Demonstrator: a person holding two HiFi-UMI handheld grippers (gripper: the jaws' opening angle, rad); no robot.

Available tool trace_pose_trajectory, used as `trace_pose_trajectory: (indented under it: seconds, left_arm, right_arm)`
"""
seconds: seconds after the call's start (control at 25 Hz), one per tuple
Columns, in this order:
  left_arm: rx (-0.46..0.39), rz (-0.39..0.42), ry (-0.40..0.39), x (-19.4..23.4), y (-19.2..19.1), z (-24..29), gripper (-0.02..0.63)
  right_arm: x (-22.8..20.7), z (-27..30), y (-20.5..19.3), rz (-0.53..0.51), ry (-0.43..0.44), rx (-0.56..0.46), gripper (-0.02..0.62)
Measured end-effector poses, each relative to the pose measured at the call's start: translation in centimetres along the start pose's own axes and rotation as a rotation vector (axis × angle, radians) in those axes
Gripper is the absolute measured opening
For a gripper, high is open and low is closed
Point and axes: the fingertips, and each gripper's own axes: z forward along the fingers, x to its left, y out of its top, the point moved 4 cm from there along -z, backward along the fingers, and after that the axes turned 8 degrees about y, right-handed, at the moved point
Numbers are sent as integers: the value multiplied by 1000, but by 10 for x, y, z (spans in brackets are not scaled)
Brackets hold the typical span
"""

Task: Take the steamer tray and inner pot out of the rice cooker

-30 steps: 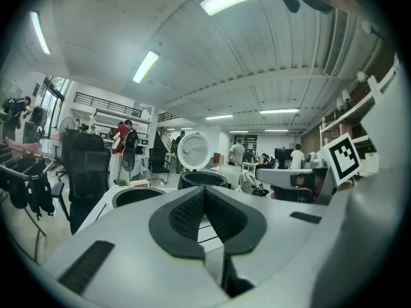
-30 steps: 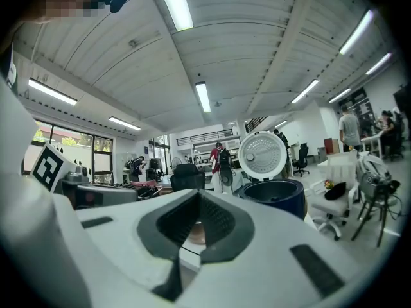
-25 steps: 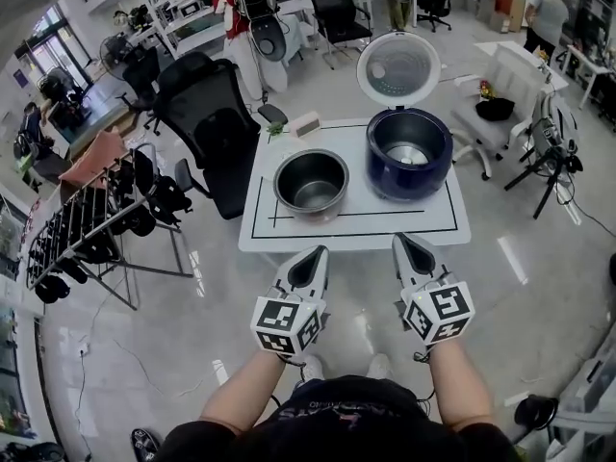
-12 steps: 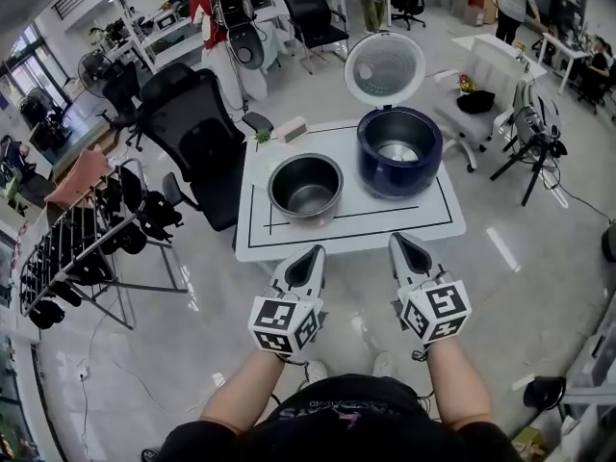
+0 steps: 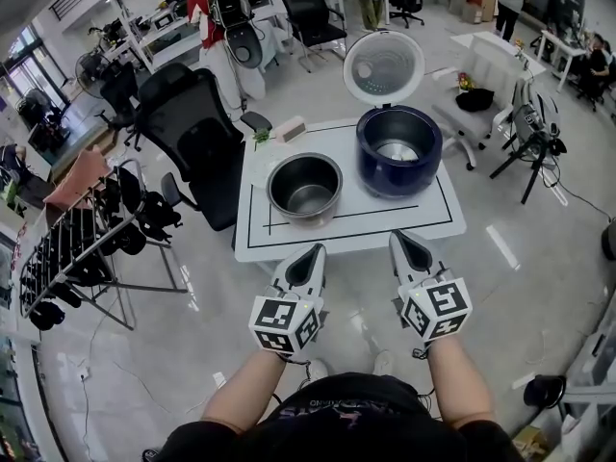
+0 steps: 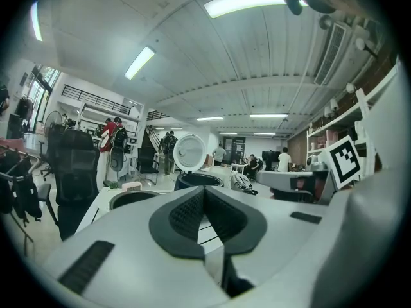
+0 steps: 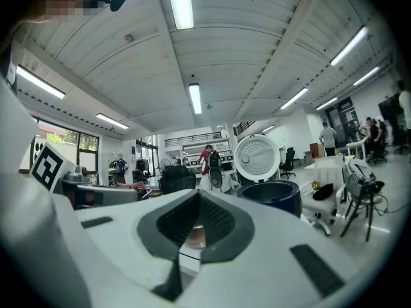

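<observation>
Both tools are held off the worktop [image 5: 433, 221], at its 6 o'clock edge and over the floor. The left tongs [image 5: 310, 258] are closed on nothing, pads meeting in their own view with only the room beyond. The right tongs [image 5: 408, 248] are likewise closed and empty. The two point toward 12 o'clock and touch nothing. The inner pot [image 5: 306, 189] already stands out on the worktop, upright and apparently empty, at 9 o'clock of the rice cooker [image 5: 385, 183], just beside it but apart. The cooker's lid [image 5: 383, 65] stands raised at its 12 o'clock side, leaving the well open from above. A silvery disc [image 5: 397, 150] shows at the bottom of the well. Whether this is the steamer tray or the cooker's own heating plate cannot be told from these views, and no tray can be identified elsewhere on the worktop. Judgement: the pot removal is done, and the work stands between steps or at its close, depending on what that disc is. If it is the tray, the next move calls for parting one pair of tongs. It would then reach toward 12 o'clock over the near edge, come down into the well clear of the raised lid, take the tray by its rim and lift it straight up.
</observation>
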Motion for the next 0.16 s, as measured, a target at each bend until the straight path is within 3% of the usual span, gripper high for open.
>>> trace_pose_trajectory:
  seconds: [0.16]
  left_arm:
    - [0, -4, 6, 0, 0, 2, 2]
  right_arm:
    - [-4, 1, 1, -1, 2, 0, 1]
